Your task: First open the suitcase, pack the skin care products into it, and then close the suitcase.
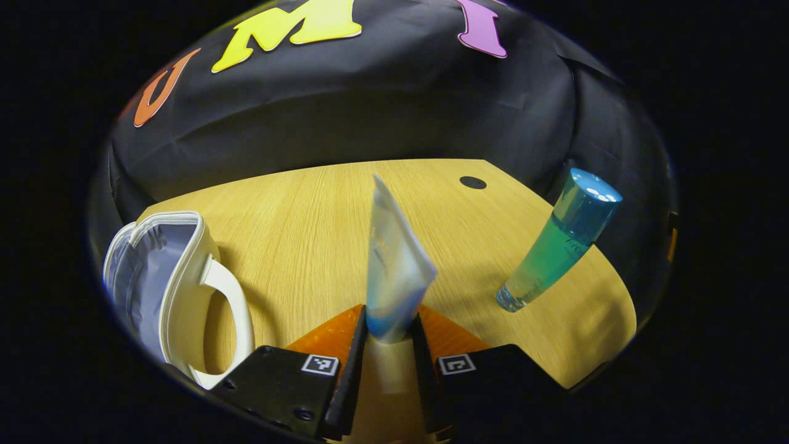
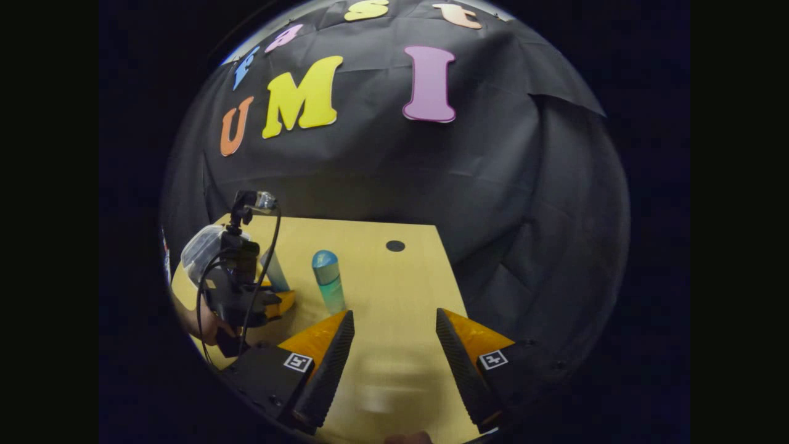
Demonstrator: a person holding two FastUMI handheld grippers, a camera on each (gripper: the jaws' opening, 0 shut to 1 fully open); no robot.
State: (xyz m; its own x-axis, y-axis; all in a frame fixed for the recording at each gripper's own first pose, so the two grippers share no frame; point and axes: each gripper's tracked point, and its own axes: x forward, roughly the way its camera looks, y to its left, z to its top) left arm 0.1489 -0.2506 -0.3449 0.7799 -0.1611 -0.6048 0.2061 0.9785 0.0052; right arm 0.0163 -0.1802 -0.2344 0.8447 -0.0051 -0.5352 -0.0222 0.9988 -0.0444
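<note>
Left gripper view. The left tongs [image 1: 389,336] sit at the bottom centre of the frame, their two dark fingers [image 1: 352,357] closed nearly together on the lower end of a pale squeeze tube [image 1: 394,265]. The tube has a blue band at its gripped end and stands upright above the fingers, its flat crimped end uppermost. At the left edge of the frame the white suitcase [image 1: 175,290] lies open on the wooden bench [image 1: 296,228], showing a pale lilac lining and a curved white handle [image 1: 231,302] turned toward the centre. At the right of the frame a blue-green bottle [image 1: 558,250] with a blue cap stands on the bench, leaning in the fisheye distortion, well apart from the suitcase. A small dark round spot [image 1: 473,182] marks the bench near its far edge.

Right gripper view. The right tongs [image 2: 394,342] occupy the bottom centre, fingers spread wide with only bare bench between them. At centre left the bottle [image 2: 328,280] stands upright on the bench [image 2: 394,290]. Farther left, the left tongs [image 2: 271,296] appear with a cabled camera mount, a hand [image 2: 203,324] below gripping them, and the tube [image 2: 274,271] rising from their orange fingers. The suitcase [image 2: 200,246] lies behind them at the left edge of the frame.
</note>
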